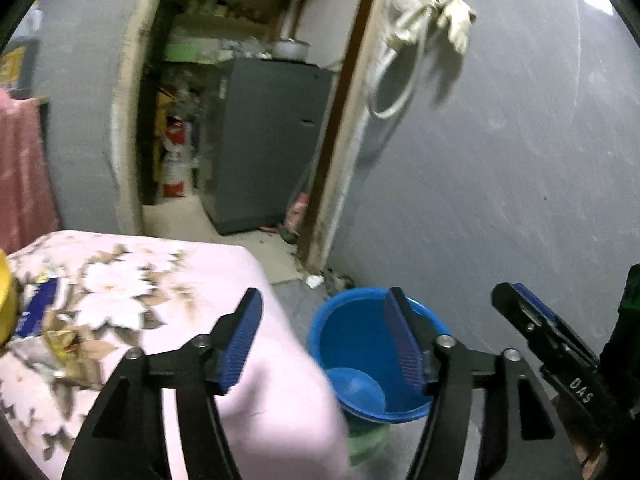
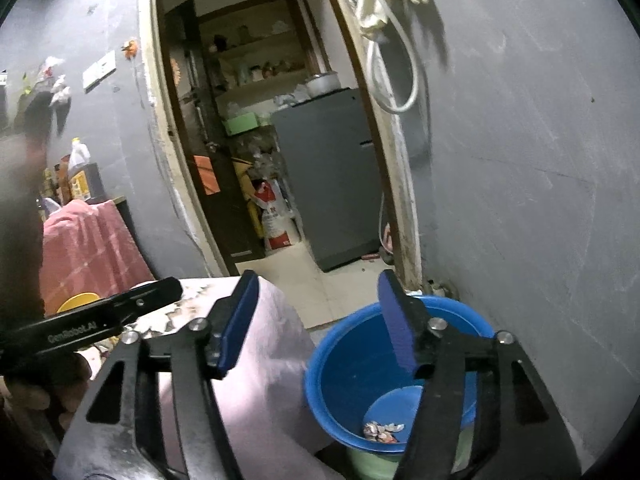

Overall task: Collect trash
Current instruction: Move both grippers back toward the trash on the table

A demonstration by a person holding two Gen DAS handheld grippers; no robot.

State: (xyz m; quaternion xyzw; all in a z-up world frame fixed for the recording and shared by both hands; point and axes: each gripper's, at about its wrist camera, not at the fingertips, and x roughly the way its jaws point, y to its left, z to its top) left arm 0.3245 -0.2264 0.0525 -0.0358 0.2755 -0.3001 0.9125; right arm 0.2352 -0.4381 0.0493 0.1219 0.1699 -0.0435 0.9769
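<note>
A blue bucket (image 1: 360, 344) stands on the floor beside a bed with a pink floral sheet (image 1: 132, 280); it also shows in the right wrist view (image 2: 352, 364), with crumpled wrappers (image 2: 382, 429) at its bottom. Wrappers and a blue packet (image 1: 38, 312) lie on the sheet at the left. My left gripper (image 1: 324, 340) is open and empty, above the bed's corner and the bucket's rim. My right gripper (image 2: 320, 320) is open and empty above the bucket. The right gripper's finger (image 1: 536, 332) shows in the left wrist view; the left gripper's finger (image 2: 120, 312) shows in the right wrist view.
A grey wall (image 1: 500, 160) stands right behind the bucket. A doorway (image 2: 280, 160) leads to a room with a grey fridge (image 2: 332, 176) and a red-white sack (image 2: 274, 216). A pink cloth (image 2: 88, 240) and a yellow object (image 1: 6, 300) lie at the left. Debris (image 1: 320, 278) lies by the door frame.
</note>
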